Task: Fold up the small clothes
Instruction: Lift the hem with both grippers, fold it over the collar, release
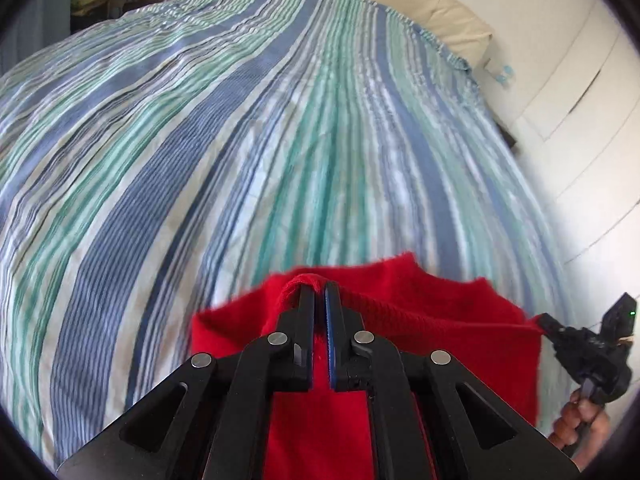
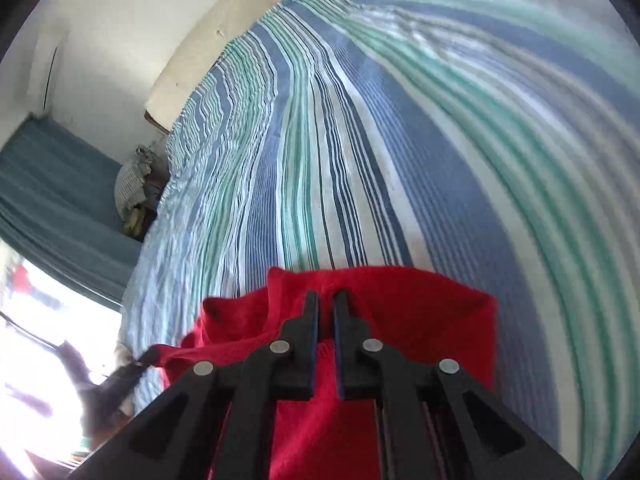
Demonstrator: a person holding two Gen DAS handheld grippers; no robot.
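Note:
A small red knit garment [image 1: 440,320] hangs stretched between my two grippers above a striped bed. My left gripper [image 1: 320,286] is shut on the garment's ribbed top edge at one corner. My right gripper [image 2: 326,296] is shut on the same red garment [image 2: 420,320] at its other corner. The right gripper also shows in the left wrist view [image 1: 548,324], pinching the far end of the taut edge. The left gripper shows blurred in the right wrist view [image 2: 144,360]. The garment's lower part hangs below the fingers and is hidden.
The bed is covered by a blue, green and white striped sheet [image 1: 240,140], with a cream pillow [image 1: 420,4] at its head by the white wall. A teal curtain [image 2: 52,192] and a bright window stand beside the bed. Folded items [image 2: 132,188] lie past its edge.

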